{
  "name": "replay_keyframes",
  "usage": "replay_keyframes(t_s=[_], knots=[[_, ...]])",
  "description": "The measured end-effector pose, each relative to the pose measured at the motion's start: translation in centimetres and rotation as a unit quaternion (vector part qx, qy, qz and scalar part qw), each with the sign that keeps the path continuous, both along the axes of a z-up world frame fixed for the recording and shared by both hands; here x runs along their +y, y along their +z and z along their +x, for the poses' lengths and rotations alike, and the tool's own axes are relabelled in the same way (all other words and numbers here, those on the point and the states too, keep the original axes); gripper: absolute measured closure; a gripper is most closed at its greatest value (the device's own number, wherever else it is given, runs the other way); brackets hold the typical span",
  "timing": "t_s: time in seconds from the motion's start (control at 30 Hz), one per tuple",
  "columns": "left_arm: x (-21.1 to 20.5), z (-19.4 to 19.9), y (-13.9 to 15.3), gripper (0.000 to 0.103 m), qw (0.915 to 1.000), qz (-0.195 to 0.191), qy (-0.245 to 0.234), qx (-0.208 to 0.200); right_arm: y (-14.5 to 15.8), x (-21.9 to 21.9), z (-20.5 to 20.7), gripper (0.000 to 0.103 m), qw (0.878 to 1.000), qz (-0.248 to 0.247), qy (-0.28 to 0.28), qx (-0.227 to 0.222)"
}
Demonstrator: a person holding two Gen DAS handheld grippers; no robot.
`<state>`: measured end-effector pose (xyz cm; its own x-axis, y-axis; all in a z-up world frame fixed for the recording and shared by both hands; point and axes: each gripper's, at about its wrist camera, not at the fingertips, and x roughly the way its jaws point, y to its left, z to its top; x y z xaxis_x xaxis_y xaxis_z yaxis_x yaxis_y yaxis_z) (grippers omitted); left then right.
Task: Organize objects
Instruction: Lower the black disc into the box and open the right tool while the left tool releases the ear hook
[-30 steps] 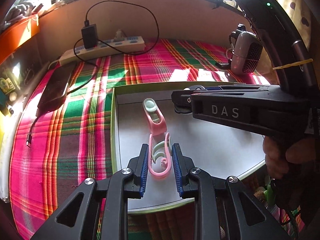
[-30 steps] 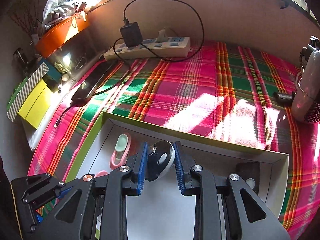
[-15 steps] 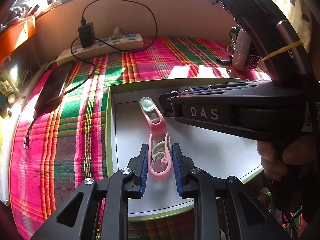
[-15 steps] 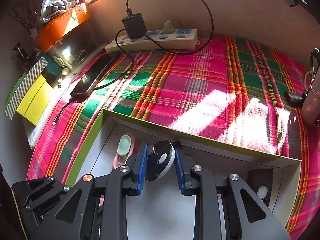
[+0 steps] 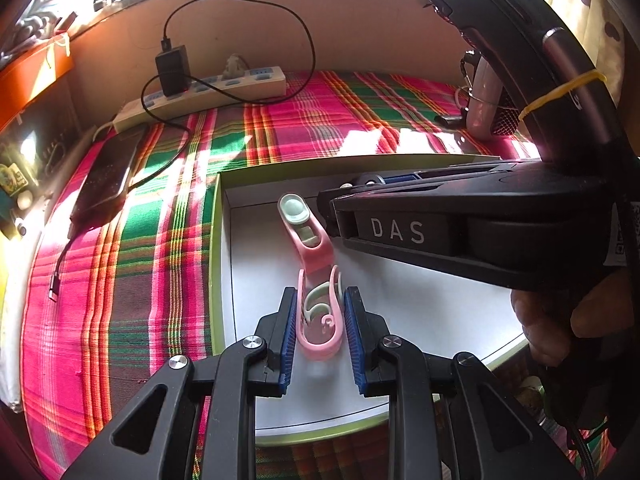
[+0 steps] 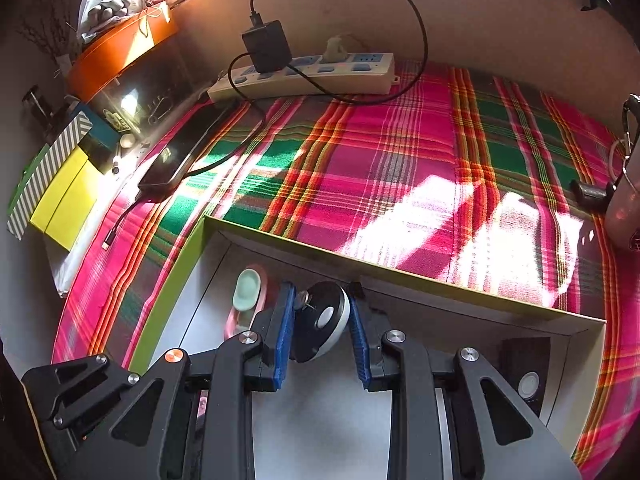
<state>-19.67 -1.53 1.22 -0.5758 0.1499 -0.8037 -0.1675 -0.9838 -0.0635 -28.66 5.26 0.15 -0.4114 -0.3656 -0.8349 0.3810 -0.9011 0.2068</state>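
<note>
Plaid cloth (image 6: pixel 400 152) covers desk; power strip (image 6: pixel 304 76) with black charger (image 6: pixel 267 46) at back, phone (image 6: pixel 180 156) at left. Green-rimmed box (image 5: pixel 215 264) near front. Left claw (image 5: pixel 320 334) clamps pink clip (image 5: pixel 320 320) inside box, long axis pointing away toward back wall. Right claw (image 6: pixel 320 330) grips black-and-white round gadget (image 6: pixel 322 320) over box, crossing just beyond clip's far end.

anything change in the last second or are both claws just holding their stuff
Little changed. The right claw, gripping the black-and-white round gadget, edged slightly deeper over the box. The left claw stays clamped on the pink clip over the box floor. Nothing was taken hold of or released.
</note>
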Motion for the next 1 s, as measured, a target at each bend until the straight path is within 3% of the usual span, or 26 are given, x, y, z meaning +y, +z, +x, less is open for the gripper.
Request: replay_keyframes(t_s=[0.33,0.47,1.0], knots=[[-0.1,0.0,0.1,0.081,1.0,0.002,0.001,0.001,0.1,0.1,0.0,0.073,1.0,-0.004,-0.006,-0.002],[-0.2,0.0,0.0,0.08,1.0,0.002,0.001,0.0,0.3,0.1,0.1,0.061,1.0,-0.006,-0.007,0.003],[-0.3,1.1,1.2,0.075,0.9999,0.003,0.005,0.013,2.1,1.1,1.4,0.06,0.999,-0.018,-0.025,0.022]])
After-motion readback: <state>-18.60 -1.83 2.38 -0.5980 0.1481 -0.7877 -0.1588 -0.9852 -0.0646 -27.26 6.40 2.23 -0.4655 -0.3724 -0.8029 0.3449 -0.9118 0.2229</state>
